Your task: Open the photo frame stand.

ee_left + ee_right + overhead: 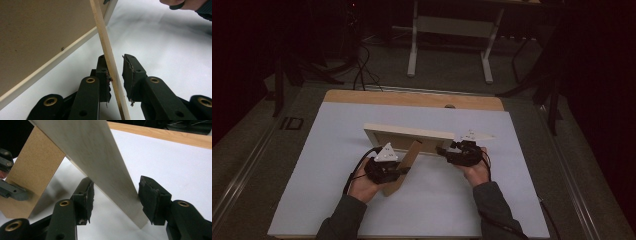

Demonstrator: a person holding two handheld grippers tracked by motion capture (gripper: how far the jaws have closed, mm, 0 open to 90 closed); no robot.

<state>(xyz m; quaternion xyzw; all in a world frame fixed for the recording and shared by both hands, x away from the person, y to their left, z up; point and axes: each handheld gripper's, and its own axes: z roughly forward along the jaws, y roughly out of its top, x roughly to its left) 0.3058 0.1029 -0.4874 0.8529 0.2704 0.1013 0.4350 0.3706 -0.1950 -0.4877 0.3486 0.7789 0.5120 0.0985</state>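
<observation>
Standing a pale wooden picture frame (409, 136) up near the middle of the white surface (512, 200), its brown fibreboard back stand (404, 167) swung out twd me. Left claw (115, 75) is spread w/ the stand's thin edge btwn the jaws, touching one pad. Right claw (115, 197) is spread around the frame's end, not pinching yet. I'd judge it light, stiff, smooth wood, hinge weak; best gripped on the rim, not the stand

The frame (409, 137) stands mid-table (337, 165), its stand (404, 165) angled behind (toward the person).
</observation>
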